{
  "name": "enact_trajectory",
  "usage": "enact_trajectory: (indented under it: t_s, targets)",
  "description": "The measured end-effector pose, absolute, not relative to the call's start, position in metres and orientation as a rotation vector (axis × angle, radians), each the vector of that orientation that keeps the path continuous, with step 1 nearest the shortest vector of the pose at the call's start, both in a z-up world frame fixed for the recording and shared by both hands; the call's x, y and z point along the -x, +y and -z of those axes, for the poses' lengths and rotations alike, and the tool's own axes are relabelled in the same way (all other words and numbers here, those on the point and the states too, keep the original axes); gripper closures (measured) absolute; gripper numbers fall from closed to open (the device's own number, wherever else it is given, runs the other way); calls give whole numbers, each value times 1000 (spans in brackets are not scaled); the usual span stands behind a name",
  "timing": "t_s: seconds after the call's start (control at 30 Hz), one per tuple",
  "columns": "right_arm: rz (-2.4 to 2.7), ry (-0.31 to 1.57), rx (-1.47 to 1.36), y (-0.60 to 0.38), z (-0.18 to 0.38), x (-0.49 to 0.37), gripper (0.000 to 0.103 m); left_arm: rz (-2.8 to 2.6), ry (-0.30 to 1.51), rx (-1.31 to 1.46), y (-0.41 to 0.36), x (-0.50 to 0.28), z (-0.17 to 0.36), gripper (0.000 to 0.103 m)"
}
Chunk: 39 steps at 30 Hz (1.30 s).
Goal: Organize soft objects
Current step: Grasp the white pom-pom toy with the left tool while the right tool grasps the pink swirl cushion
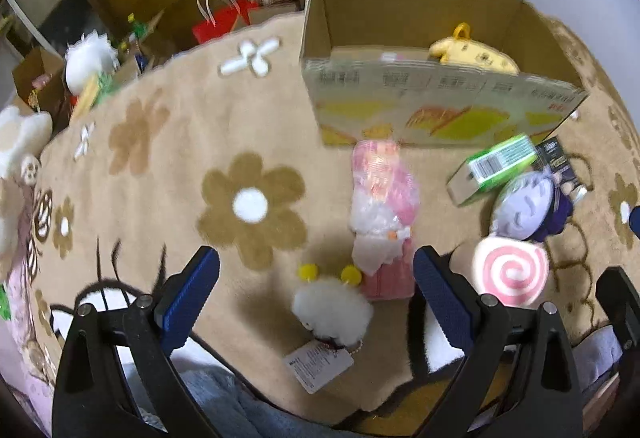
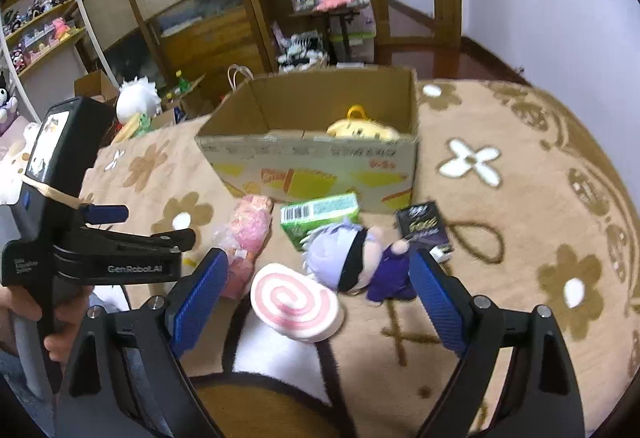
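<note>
Both claws stand apart and empty: left gripper [image 1: 316, 274] over one white fluffy plush [image 1: 332, 312], right gripper [image 2: 316, 270] over one pink swirl cushion [image 2: 296, 302]. On the flowered rug [image 1: 160, 166] lie one pink wrapped plush [image 1: 382, 206] and one lavender-haired doll [image 2: 348, 258]. One green carton [image 2: 320, 218] and one black packet [image 2: 424, 230] lie before the cardboard box [image 2: 320, 166], which holds one yellow plush [image 2: 362, 128].

Lying on the rug [image 2: 520, 222] are five soft toys: one white fluffy plush [image 1: 332, 308], one pink bagged doll [image 1: 382, 206], one pink swirl cushion [image 2: 294, 302], one purple-robed doll [image 2: 352, 258], plus one yellow plush [image 2: 362, 128] sitting inside the single cardboard box [image 2: 312, 158]. One green carton [image 2: 320, 216] and, seemingly, one dark packet [image 2: 424, 224] are lying nearby.
</note>
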State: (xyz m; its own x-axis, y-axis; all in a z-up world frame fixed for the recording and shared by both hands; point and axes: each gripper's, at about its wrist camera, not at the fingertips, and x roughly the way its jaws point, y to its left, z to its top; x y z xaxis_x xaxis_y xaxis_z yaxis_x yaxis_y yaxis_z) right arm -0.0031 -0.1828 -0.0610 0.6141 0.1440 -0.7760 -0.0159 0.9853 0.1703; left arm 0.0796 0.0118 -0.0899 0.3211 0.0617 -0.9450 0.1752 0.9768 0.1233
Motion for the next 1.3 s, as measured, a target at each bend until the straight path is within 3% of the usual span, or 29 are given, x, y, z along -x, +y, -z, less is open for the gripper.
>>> enact_trajectory:
  t_s: [0.47, 0.53, 0.6, 0.73, 0.9, 1.17, 1.3]
  targets:
    - [-108, 1080, -91, -159, 121, -22, 8, 45, 1464, -154, 26, -94, 141, 6]
    - [-109, 1095, -87, -158, 126, -24, 15, 41, 1479, -155, 26, -93, 145, 8]
    - [-123, 1124, -90, -157, 133, -27, 22, 40, 1499, -156, 26, -92, 149, 18]
    - [-150, 1155, -140, -159, 140, -30, 33, 53, 1531, -147, 25, -91, 155, 24]
    - [-172, 1201, -125, -155, 149, -31, 40, 74, 1554, -140, 22, -88, 158, 42]
    - [-161, 1220, -105, -153, 152, -29, 48, 71, 1588, -114, 20, -80, 161, 46]
    - [-153, 1204, -90, -151, 145, -25, 55, 90, 1640, -96, 25, -74, 169, 62]
